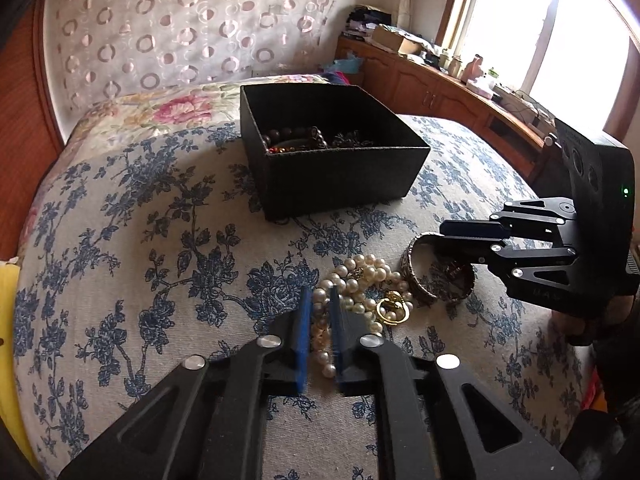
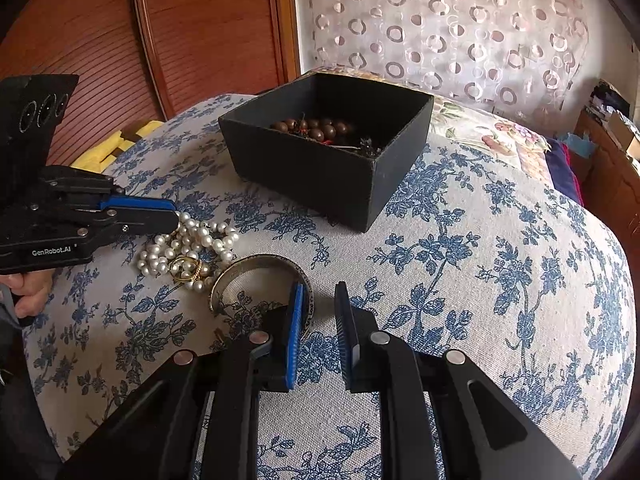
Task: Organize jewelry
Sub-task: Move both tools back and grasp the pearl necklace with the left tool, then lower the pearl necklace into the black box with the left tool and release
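Left wrist view: left gripper (image 1: 320, 312) jaws clamped on pearl necklace (image 1: 352, 280); right gripper (image 2: 318, 320) jaws apart around bangle (image 2: 260, 264) rim (black box (image 2: 328, 168) behind, on bed).

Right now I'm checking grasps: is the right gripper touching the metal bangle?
Touching. The right wrist view shows the right gripper astride the metal bangle, its left finger's blue pad against the band's inner side.

One box (image 2: 316, 168), one pearl necklace (image 2: 192, 244), one bangle (image 2: 260, 268), one gold ring (image 2: 186, 270).
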`<state>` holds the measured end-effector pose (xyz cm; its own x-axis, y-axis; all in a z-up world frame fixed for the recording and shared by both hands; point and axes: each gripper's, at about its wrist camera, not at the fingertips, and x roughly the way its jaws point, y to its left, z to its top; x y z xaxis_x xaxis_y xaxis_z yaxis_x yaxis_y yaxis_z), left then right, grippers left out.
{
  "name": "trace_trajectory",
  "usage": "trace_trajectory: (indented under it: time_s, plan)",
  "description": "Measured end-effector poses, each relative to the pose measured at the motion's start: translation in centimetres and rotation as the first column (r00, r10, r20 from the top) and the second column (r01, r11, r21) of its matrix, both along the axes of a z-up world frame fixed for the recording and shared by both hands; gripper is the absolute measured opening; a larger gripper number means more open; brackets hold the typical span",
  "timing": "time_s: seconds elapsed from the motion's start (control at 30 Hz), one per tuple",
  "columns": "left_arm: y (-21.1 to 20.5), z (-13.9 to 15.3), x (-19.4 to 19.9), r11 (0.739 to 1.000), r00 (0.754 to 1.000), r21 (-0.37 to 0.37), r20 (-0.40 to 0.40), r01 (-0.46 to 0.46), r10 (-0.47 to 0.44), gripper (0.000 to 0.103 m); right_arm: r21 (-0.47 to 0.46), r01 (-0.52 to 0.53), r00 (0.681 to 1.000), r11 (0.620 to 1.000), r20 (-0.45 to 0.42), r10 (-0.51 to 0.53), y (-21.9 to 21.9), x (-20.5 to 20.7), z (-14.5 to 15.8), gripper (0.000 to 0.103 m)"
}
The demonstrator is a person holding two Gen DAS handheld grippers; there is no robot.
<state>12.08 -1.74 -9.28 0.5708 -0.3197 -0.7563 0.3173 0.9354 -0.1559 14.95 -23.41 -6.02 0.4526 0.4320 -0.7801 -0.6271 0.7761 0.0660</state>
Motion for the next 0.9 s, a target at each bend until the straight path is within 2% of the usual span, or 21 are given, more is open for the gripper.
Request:
trace_trajectory:
  time_s: [0.03,0.1,0.37,0.9]
  plan:
    - [-0.1,0.3,-0.2,1.0,1.0,0.0,0.011,0.003,-0.003,0.007,-0.001,0.0,1.0,1.0,0.001,0.0,0.0,0.0,0.0,0.018]
    - [-0.2,0.9,-0.5,1.0,0.999,-0.008,0.032,0.004,-0.004,0.007,-0.005,-0.01,1.0,1.0,0.004,0.01,0.0,-0.2,0.0,0.006]
    - [-0.8,4.9,-1.8,1.0,0.99,-0.02,0.141,0.002,0.001,0.007,0.004,-0.008,0.999,1.0,0.052,0.008,-0.2,-0.7,2.0,0.006]
    - [-0.1,11.8,-2.0,0.999,0.949,-0.018,0.313,-0.04,0.044,0.007,0.02,-0.006,0.989,1.0,0.145,0.003,0.4,-1.1,6.0,0.006]
